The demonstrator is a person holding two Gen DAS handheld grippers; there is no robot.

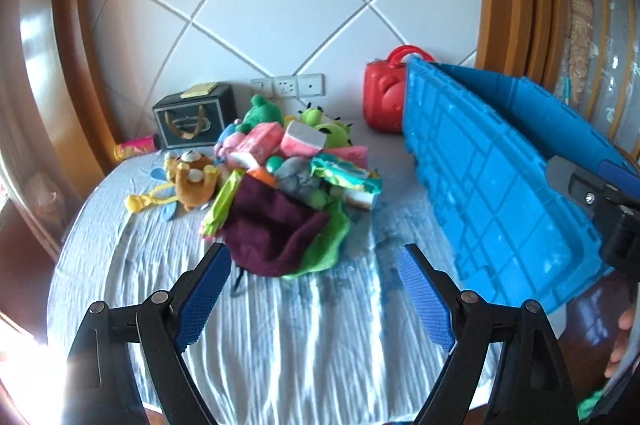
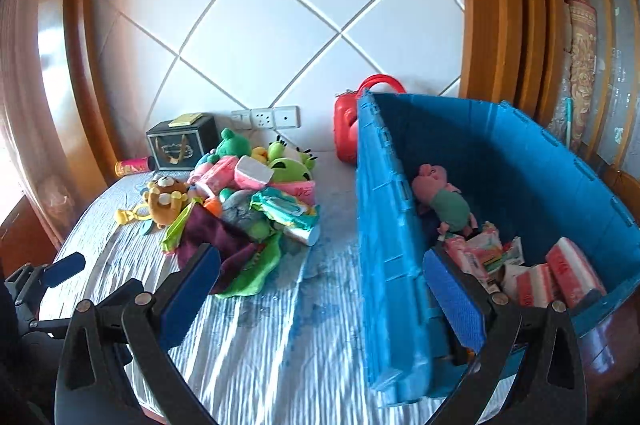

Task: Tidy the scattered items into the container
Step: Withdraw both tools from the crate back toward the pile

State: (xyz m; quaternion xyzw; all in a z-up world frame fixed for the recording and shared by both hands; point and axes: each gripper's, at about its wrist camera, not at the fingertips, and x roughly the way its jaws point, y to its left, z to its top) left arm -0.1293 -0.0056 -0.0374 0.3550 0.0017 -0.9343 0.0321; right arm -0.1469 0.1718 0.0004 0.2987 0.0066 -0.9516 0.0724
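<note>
Both grippers, left (image 1: 314, 299) and right (image 2: 322, 299), are hanging wide-jawed, holding nothing, over the bed's (image 2: 260, 345) near edge; toy pile (image 2: 248, 201) mid-bed, bin (image 2: 520, 161) at right edge.

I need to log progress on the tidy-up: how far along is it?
Partly done. The blue container already holds a pink plush and several tissue packs. Nothing is in hand: the left gripper and the right gripper are both open and empty. Left: the pile of plush toys, packs and cloths, plus the brown bear, on the bed.
</note>
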